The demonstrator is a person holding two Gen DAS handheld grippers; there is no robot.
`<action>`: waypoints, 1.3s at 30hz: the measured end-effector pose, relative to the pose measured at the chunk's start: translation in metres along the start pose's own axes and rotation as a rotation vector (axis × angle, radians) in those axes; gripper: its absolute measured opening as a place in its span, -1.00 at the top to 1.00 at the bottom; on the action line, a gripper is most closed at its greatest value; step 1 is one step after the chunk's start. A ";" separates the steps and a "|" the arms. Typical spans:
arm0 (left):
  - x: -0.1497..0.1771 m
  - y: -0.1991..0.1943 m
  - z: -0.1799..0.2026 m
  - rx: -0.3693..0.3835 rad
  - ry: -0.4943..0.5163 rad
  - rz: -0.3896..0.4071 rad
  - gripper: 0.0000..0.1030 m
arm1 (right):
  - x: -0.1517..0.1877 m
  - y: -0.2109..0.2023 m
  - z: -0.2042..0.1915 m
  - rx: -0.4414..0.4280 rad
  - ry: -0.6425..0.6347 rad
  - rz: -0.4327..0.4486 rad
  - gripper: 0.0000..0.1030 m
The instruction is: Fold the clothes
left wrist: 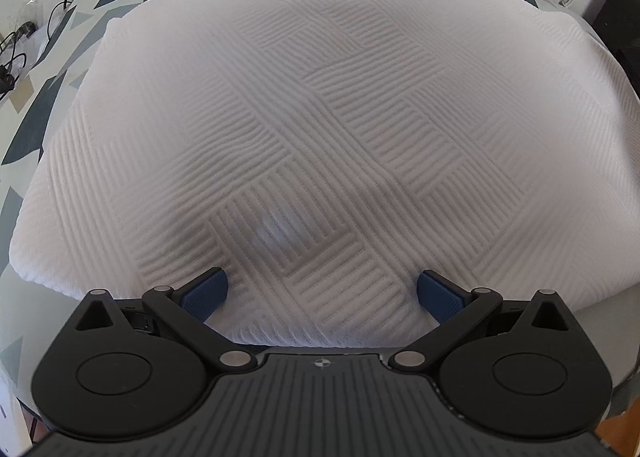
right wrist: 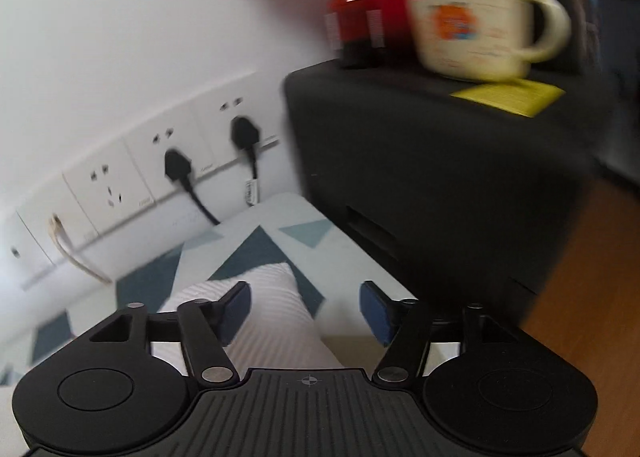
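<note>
White ribbed cloth [left wrist: 320,117] is lying spread on the patterned table [left wrist: 36,129]; looking soft, limp, light. Left gripper [left wrist: 322,297] is hovering agape over near hem; right gripper [right wrist: 305,311] is gaping, empty, above corner. Pinch edges.

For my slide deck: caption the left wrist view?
Open left gripper poised over white ribbed cloth on patterned table.

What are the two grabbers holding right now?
Nothing. The left gripper and the right gripper are both open above the white ribbed textured cloth, not pinching it.
</note>
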State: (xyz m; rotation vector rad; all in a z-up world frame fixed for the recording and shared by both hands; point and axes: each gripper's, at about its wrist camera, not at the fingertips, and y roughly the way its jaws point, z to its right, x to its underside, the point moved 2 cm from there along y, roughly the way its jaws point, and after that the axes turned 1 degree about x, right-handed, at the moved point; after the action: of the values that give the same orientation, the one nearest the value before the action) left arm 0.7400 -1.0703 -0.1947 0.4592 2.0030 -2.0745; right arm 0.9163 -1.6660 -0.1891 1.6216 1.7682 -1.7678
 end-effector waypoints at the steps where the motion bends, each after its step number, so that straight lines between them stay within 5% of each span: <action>1: 0.001 0.000 0.000 0.001 0.004 0.006 -1.00 | 0.005 -0.013 0.008 -0.011 0.008 0.001 -0.46; 3: 0.003 -0.001 0.000 0.004 0.010 0.026 -1.00 | 0.014 -0.041 0.025 -0.031 0.022 0.003 -0.62; 5: 0.005 -0.001 0.000 0.006 0.015 0.044 -1.00 | 0.025 -0.069 0.040 -0.034 0.020 -0.007 -0.98; 15: 0.005 -0.001 0.003 -0.020 -0.009 0.055 -1.00 | 0.080 -0.194 0.103 0.135 -0.278 0.114 -0.98; 19: 0.004 -0.002 0.004 -0.034 -0.020 0.051 -1.00 | 0.075 -0.221 0.132 0.231 -0.168 0.168 -0.98; 24: 0.006 -0.019 0.010 -0.049 -0.030 0.138 -0.99 | 0.064 -0.253 0.163 0.289 0.072 0.250 -0.98; 25: 0.006 -0.025 0.013 -0.036 -0.023 0.167 -0.99 | 0.063 -0.258 0.169 0.286 0.127 0.266 -0.98; 29: 0.004 -0.047 0.021 0.013 0.011 0.251 -0.99 | 0.065 -0.253 0.177 0.020 0.205 0.169 -0.98; 32: 0.006 -0.052 0.009 -0.002 -0.016 0.269 -0.99 | 0.077 -0.244 0.162 0.012 0.178 0.120 -0.98; 39: 0.046 -0.057 -0.084 -0.028 -0.335 0.228 -0.99 | 0.114 -0.215 0.098 -0.094 0.036 -0.004 -0.98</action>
State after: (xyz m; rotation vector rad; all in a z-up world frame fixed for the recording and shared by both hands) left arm 0.6818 -0.9811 -0.1610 0.2943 1.6998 -1.8427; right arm 0.6585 -1.6195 -0.1696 1.6230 1.8419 -1.6404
